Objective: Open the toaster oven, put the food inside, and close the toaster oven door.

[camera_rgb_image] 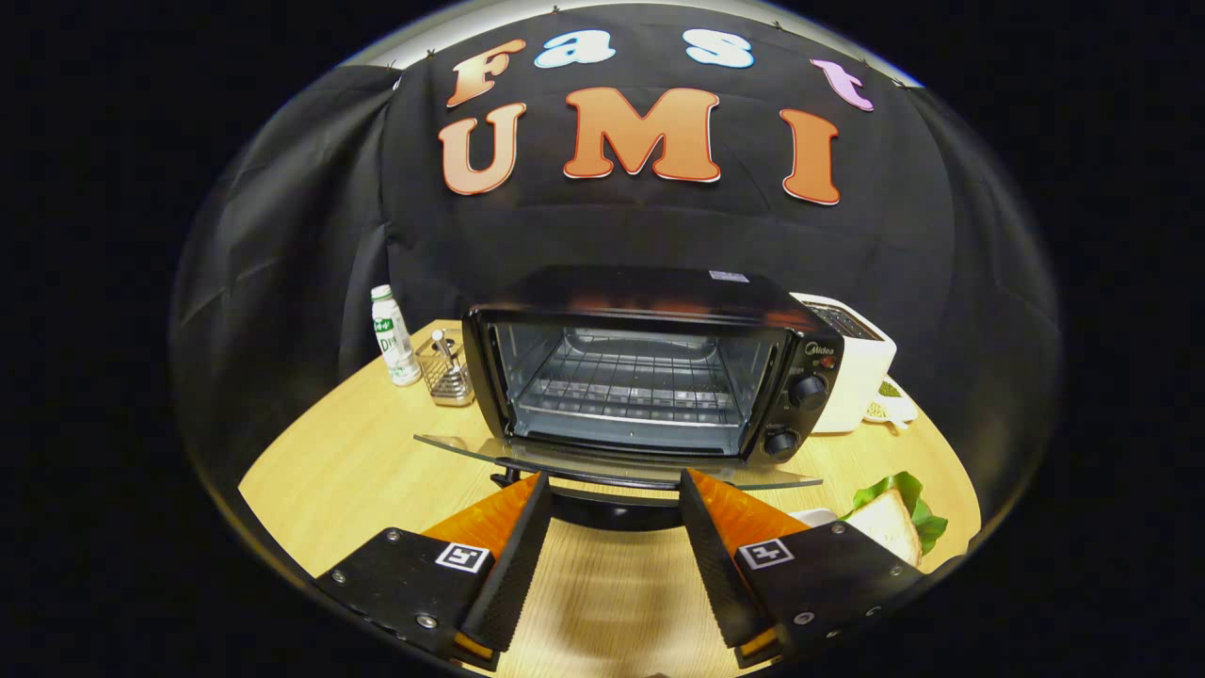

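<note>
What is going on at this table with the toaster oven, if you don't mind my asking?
A person is working a handheld gripper at a toaster oven on the wooden table. The oven's glass door is already folded down flat, showing a bare wire rack inside. The jaws stand open with nothing between them, just short of the door's front edge. The sandwich, bread with lettuce, lies beside the gripper, not yet picked up.

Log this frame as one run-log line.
stage: door open, food not loaded | tool: open, empty, just short of door handle | toaster oven: rack bare | sandwich: on table, beside the right-hand finger
</note>
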`<state>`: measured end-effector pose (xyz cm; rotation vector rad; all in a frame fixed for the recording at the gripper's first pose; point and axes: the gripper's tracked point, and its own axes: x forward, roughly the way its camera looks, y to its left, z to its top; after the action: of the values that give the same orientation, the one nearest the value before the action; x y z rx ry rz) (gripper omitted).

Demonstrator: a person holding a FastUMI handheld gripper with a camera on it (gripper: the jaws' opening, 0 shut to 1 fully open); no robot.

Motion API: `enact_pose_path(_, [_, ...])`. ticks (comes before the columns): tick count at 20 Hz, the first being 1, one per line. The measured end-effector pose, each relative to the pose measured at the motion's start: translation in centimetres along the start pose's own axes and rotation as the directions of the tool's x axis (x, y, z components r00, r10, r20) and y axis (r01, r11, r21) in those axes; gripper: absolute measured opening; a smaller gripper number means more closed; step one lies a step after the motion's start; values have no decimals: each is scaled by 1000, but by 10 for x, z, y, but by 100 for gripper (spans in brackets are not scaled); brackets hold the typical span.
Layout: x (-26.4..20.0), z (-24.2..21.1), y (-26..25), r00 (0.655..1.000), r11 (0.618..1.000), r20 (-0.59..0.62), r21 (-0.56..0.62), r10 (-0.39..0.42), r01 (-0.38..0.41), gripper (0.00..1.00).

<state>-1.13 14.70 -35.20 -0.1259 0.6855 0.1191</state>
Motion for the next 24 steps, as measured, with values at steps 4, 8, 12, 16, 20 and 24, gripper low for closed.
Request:
enact_pose_path(4, [-3, -18, 2, 1000, 999, 5, -32, -3, 3, 81])
enact_pose_path(8, [-5, -54, 6, 997, 1000, -73, -16, 21, -23, 80])
enact_pose_path(12, [-5, -78, 14, 988, 995, -128, 60, 88, -80, 78])
enact_pose_path(16, [0, -99, 15, 976, 989, -182, 104, 120, -102, 77])
enact_pose_path(20, [1, -102, 13, 973, 988, -179, 90, 143, -129, 76])
enact_pose_path(24, [-11, -98, 2, 963, 978, -192, 121, 191, -170, 76])
